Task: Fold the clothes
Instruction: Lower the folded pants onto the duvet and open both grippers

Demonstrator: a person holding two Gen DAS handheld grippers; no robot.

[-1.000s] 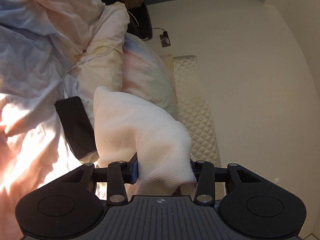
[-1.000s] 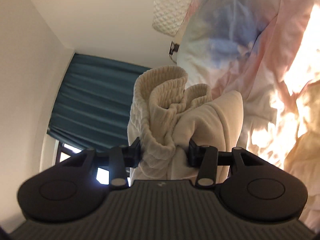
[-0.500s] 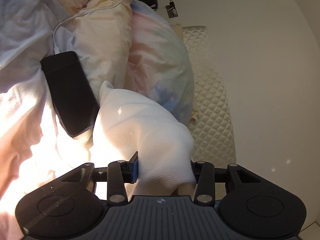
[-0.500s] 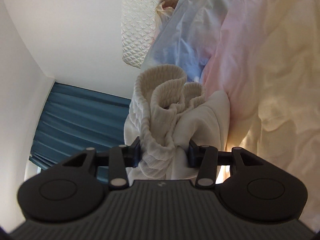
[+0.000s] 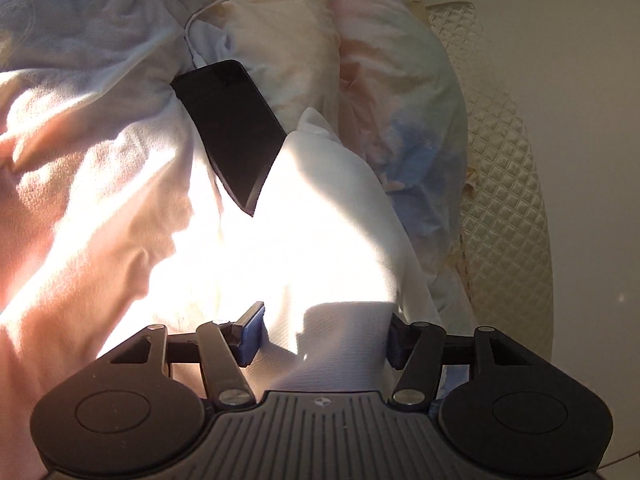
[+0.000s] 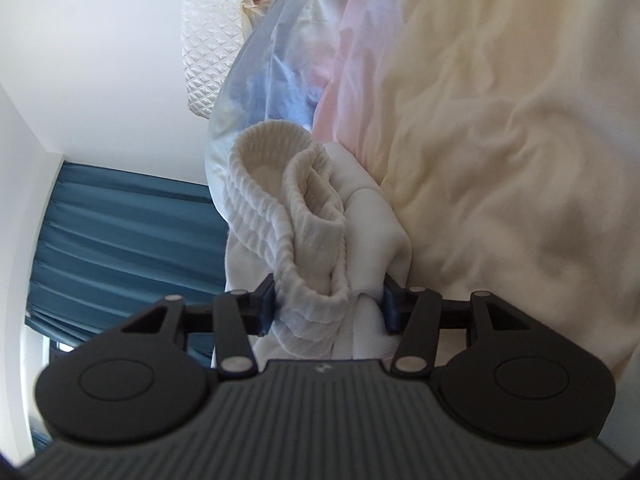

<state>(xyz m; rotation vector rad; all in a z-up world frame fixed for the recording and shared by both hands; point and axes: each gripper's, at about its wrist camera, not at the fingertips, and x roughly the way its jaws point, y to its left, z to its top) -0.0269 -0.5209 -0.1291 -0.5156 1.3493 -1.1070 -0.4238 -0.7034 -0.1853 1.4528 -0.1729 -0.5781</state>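
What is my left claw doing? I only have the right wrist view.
Observer: The left claw is opening, with the white garment between its jaws, over the sunlit duvet.
Operator: Anything close that I should avoid?
Observer: A black phone lies on the duvet, against the garment's left edge.
Operator: Is it plugged in?
Observer: Yes, a white cable runs from its far end.

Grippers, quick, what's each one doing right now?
Left gripper: opening, white sock between its jaws.
Right gripper: opening, sock cuffs still between its jaws.
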